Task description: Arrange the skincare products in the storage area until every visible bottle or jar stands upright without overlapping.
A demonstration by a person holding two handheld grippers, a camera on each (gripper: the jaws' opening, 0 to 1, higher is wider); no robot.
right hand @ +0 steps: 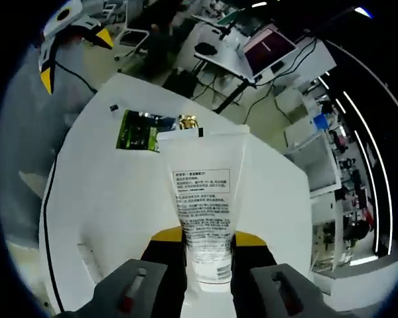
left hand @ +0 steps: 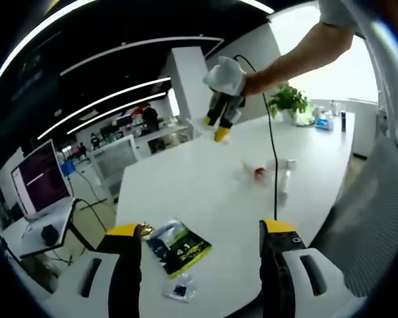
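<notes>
1. So the person is holding the right gripper point(right hand: 209, 255) up over the white table point(right hand: 106, 199), and its jaws are clamping a white tube point(right hand: 202, 199) of some cream. From the right gripper view the tube is sticking out along the jaws, flat crimped end away from the gripper and the printed label facing the camera. In the left gripper view the same gripper point(left hand: 222, 119) is hanging in the air above the far part of the table point(left hand: 186, 192).

2. The left gripper point(left hand: 202, 265) is sitting low near the table edge with its jaws spread apart and nothing between them.

3. A few more white bottles point(left hand: 272, 173) are lying tipped over in a loose heap mid-table. One has a red bit on it; I can't tell exactly how many there are.

4. Near the edge there's a green packet point(left hand: 179, 246), a small gold-capped thing point(left hand: 144, 229) just beside it, and a tiny clear sachet point(left hand: 180, 289).

5. My read: this is the carry step. Next it's looking like the tube needs turning cap-down and setting on a bare patch, well apart from the heap.
</notes>
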